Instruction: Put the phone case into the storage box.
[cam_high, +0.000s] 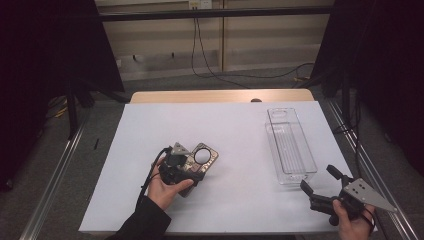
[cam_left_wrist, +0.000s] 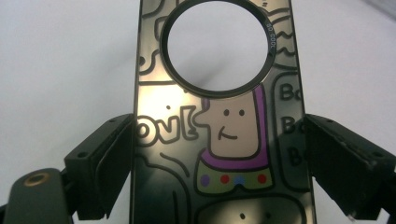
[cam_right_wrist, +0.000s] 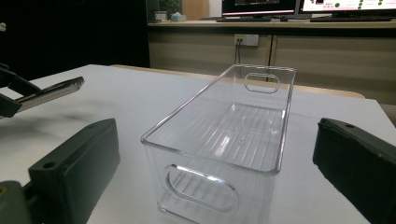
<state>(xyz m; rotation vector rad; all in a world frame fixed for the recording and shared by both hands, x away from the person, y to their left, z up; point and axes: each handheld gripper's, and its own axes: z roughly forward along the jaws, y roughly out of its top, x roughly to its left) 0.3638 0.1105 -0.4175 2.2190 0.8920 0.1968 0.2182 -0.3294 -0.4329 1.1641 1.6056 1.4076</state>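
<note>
From the high view, the left gripper (cam_high: 186, 167) sits left of the middle of the white table cover (cam_high: 150, 130), with a person's hand (cam_high: 167, 187) wrapped around its body, and a flat dark plate (cam_high: 202, 160) with a round window pokes out past it toward the right. That view is too small to tell how the plate is gripped; the left gripper view settles it. There the plate (cam_left_wrist: 219, 154) runs straight up between the two black jaws, their pads pressed against its long edges, so the left gripper (cam_left_wrist: 219, 140) is clamped across the plate's width. The same close view brings out what the overhead camera blurs: a cartoon figure with a purple outline, a row of coloured dots under it, black doodle lettering, and a black ring around the round window (cam_left_wrist: 217, 44), through which the white cover shows. In the right gripper view the plate's edge (cam_right_wrist: 49, 95) appears raised off the table, though the angle is low and I would not swear to it. The right gripper (cam_high: 320, 182) rests at the table's near right corner, jaws spread with nothing between them. The right gripper view looks along those parted jaws into a clear plastic bin (cam_right_wrist: 224, 135), empty, ribbed on its floor, with an oval handle cut-out in each end wall. From above, the bin (cam_high: 292, 147) lies lengthwise, well apart from the plate.
</note>
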